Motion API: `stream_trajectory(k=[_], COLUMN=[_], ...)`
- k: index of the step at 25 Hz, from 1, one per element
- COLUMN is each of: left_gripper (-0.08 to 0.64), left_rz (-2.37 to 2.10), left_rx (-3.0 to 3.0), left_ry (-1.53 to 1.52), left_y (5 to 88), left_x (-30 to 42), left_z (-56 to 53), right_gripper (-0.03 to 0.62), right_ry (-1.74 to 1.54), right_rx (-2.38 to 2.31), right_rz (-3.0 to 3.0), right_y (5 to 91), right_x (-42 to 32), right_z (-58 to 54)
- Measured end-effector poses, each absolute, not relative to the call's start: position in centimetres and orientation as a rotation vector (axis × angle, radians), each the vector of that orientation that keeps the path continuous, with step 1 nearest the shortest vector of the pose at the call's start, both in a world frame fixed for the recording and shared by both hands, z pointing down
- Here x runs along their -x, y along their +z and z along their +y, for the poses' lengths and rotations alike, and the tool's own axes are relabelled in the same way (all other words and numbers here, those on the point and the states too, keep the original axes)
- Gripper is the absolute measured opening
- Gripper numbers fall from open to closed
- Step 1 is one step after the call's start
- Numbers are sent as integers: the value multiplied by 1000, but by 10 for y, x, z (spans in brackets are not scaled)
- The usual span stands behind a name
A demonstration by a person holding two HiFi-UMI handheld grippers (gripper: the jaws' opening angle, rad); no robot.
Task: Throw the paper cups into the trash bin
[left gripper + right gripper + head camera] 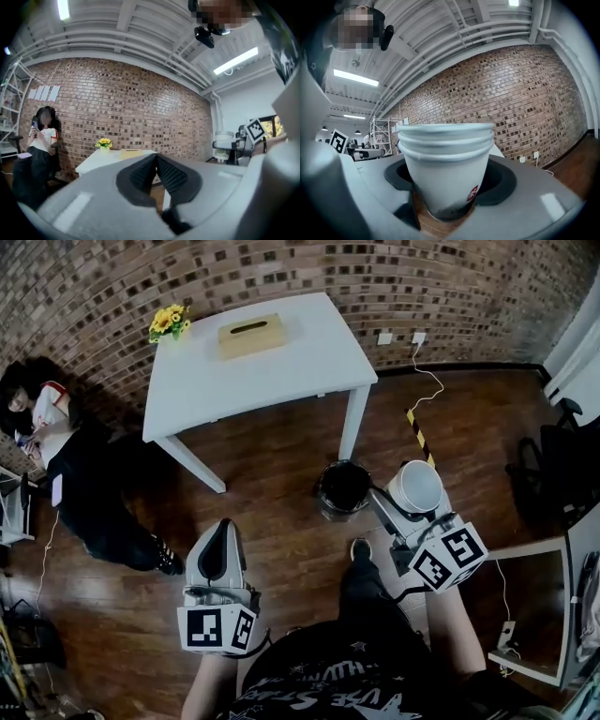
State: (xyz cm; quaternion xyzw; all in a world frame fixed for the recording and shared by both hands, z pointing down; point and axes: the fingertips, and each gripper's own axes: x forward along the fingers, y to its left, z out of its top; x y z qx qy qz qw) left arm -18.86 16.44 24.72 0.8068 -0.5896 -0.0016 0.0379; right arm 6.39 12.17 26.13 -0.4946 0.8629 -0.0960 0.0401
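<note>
White paper cups [415, 486], nested stack, sit clamped in right gripper [418, 510] w/ jaws wide, just right of black trash bin [344, 488] near frame ctr, drop not yet done; left gripper [222, 531] closed tight & empty; no cups seen on table [309, 371].

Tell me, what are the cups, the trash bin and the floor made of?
The cups look like paper: matte white walls, rolled rims, nested thinly inside each other. The trash bin is dark with what seems a glossy lining, probably a plastic bag; its body is unclear. The floor looks like wood or wood-look planks: brown strips with a slight shine.
</note>
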Motion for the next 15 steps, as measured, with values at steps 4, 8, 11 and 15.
stream_trajectory(k=[4, 8, 11, 15], left_gripper=[5, 5, 5, 5], left_rz=[-1722, -1688, -1709, -1698], left_rx=[-2494, -2444, -2380, -2314], left_ry=[41, 194, 326, 424], left_y=[267, 299, 331, 379], left_x=[130, 87, 70, 64], left_z=[111, 75, 49, 27], right_gripper=[336, 336, 334, 336], right_ry=[-316, -480, -585, -661], right_rx=[1515, 1494, 1489, 1487], right_rz=[2738, 2880, 2931, 3012], right_y=[307, 385, 431, 492], right_x=[-98, -117, -125, -124], right_z=[64, 37, 15, -8])
